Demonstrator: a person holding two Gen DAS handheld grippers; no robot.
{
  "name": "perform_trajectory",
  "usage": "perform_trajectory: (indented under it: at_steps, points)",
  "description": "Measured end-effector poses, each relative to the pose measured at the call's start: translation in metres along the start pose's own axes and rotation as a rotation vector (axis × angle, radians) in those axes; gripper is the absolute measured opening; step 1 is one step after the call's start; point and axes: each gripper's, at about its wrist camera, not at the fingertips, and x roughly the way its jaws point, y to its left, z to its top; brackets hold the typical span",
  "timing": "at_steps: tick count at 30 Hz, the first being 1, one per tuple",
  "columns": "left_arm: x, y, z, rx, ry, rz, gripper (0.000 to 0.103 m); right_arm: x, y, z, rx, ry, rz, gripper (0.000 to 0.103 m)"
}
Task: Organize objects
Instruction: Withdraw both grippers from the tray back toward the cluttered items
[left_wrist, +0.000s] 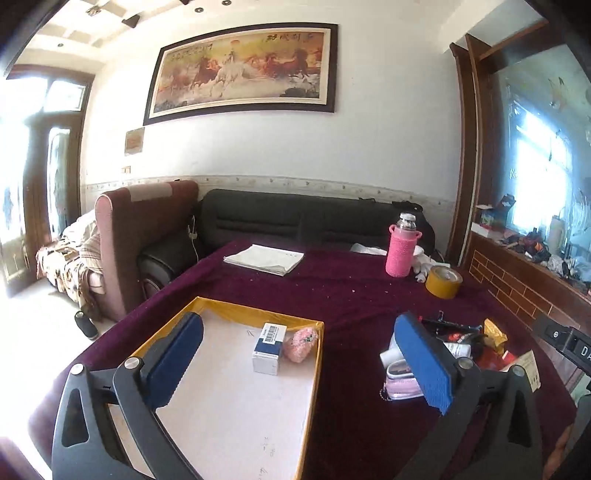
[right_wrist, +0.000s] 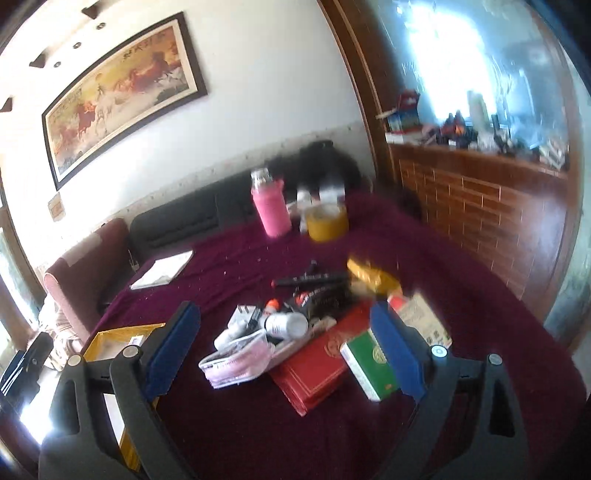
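Now, with both the left tongs (left_wrist: 299, 363) and the right tongs (right_wrist: 286, 347) spread wide and empty, settle one pair squarely over a single item in the pile (right_wrist: 295, 328) ahead before carrying it to the tray (left_wrist: 236, 398) beside them.

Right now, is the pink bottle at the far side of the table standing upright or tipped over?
Upright. The pink bottle stands on its base on the purple tablecloth, its silver cap pointing up, beside the yellow tape roll.
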Motion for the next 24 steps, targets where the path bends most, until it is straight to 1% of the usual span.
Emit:
perform_trajectory:
  at_steps: [2,5,6,7,10,11,12,13,17,19,21,24]
  points:
    - [-0.001,-0.009,-0.004,0.024,0.008,0.023,0.102,0.006,-0.008,-0.005,0.013,0.025,-0.021,0.094]
    - [-0.001,-0.015,-0.009,0.012,0.030,-0.002,0.102,0.004,-0.014,-0.010,0.009,0.028,-0.028,0.094]
    - [-0.003,-0.017,-0.013,0.000,0.053,-0.025,0.102,0.006,-0.014,-0.010,0.005,0.035,-0.024,0.094]
    - [0.000,-0.019,-0.016,-0.011,0.080,-0.064,0.102,0.003,-0.015,-0.013,-0.001,0.041,-0.021,0.094]
    - [0.016,-0.029,-0.026,-0.014,0.212,-0.168,0.102,0.009,-0.016,-0.011,-0.036,0.086,0.005,0.094]
    - [0.021,-0.031,-0.030,-0.019,0.247,-0.207,0.102,0.008,-0.016,-0.011,-0.052,0.105,0.015,0.094]
    - [0.023,-0.036,-0.035,-0.020,0.269,-0.230,0.102,0.010,-0.017,-0.011,-0.068,0.124,0.020,0.094]
    - [0.026,-0.040,-0.039,-0.017,0.285,-0.240,0.102,0.012,-0.018,-0.009,-0.085,0.146,0.024,0.094]
    - [0.033,-0.061,-0.057,0.014,0.348,-0.246,0.102,0.019,-0.026,-0.007,-0.136,0.189,0.021,0.094]
    - [0.034,-0.068,-0.066,0.037,0.383,-0.242,0.102,0.027,-0.026,-0.001,-0.166,0.226,0.022,0.094]
    - [0.032,-0.073,-0.071,0.055,0.404,-0.258,0.102,0.037,-0.025,0.007,-0.180,0.261,0.053,0.094]
    - [0.029,-0.072,-0.070,0.062,0.406,-0.273,0.102,0.053,-0.023,0.024,-0.159,0.291,0.111,0.094]
